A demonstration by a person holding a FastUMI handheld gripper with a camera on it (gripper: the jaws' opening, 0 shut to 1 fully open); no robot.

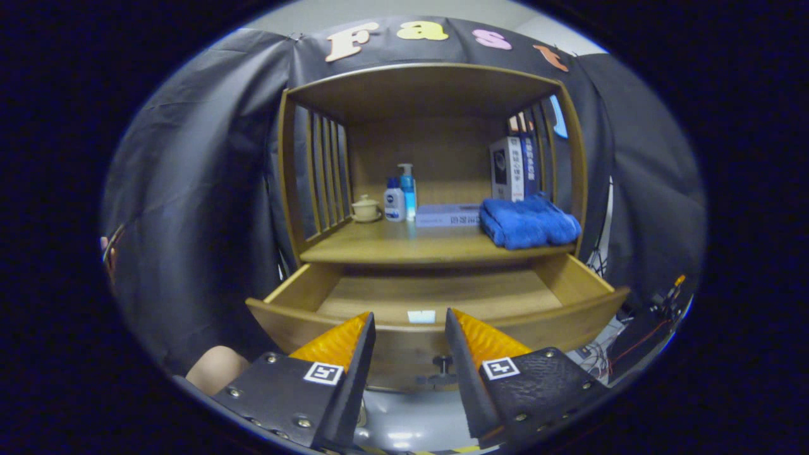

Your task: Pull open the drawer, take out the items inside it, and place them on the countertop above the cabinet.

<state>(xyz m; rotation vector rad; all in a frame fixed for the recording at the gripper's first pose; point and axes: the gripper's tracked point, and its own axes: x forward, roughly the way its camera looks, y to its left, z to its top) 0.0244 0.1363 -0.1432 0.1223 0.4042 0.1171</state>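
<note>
The claw is hovering with fingers spread, gripping nothing, near the pulled-out wooden drawer; a folded blue towel is lying on the far bench.

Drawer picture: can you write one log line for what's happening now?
drawer: pulled open | small pale item inside | tool: open, holding nothing, above drawer front | knob between fingers | blue towel on countertop

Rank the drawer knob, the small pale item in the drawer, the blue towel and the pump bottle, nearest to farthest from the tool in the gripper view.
The tool is open, empty.
1. Drawer knob: between the fingers, on the drawer front.
2. Pale item: just ahead, inside the drawer.
3. Blue towel: countertop, front right.
4. Pump bottle: countertop, toward the back.
</note>
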